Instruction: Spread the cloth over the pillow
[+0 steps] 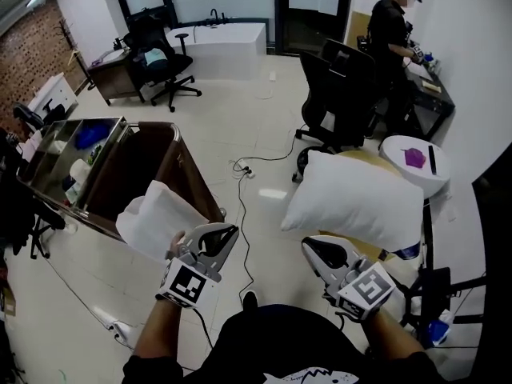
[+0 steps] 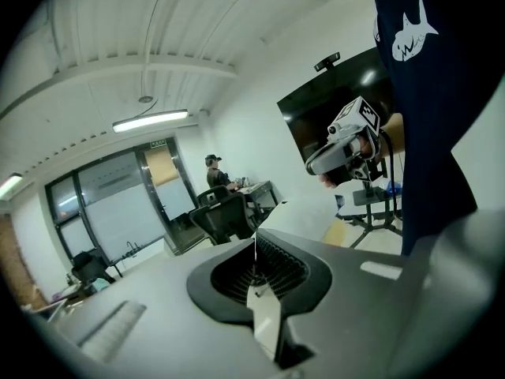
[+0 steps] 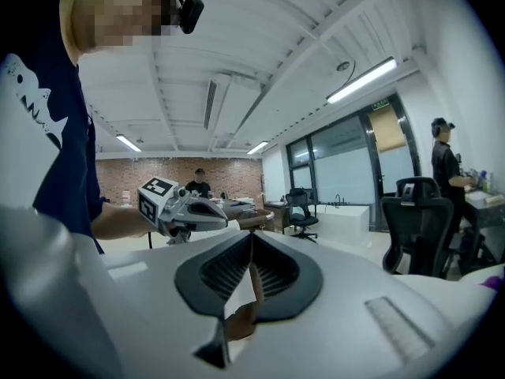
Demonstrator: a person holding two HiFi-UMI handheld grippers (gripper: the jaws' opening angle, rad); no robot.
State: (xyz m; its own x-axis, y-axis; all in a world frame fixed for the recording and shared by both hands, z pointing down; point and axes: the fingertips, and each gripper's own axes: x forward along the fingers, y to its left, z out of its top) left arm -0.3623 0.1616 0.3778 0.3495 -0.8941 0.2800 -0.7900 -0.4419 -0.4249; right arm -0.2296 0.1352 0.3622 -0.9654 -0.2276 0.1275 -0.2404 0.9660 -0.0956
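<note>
One white fabric cloth was held up at the left, its edge pinched in the clenched fingers of the left gripper, just beside one brown open bin. One plump white pillow was held in the air at the right, its lower edge grasped by the closed fingers of the right gripper. The two were seen well apart, with pale floor between them and two black office chairs behind.

The pillow and cloth look like soft, matt white fabric. The floor is smooth, faintly glossy tile. The cart at left is perhaps brown laminate, metal-edged.
</note>
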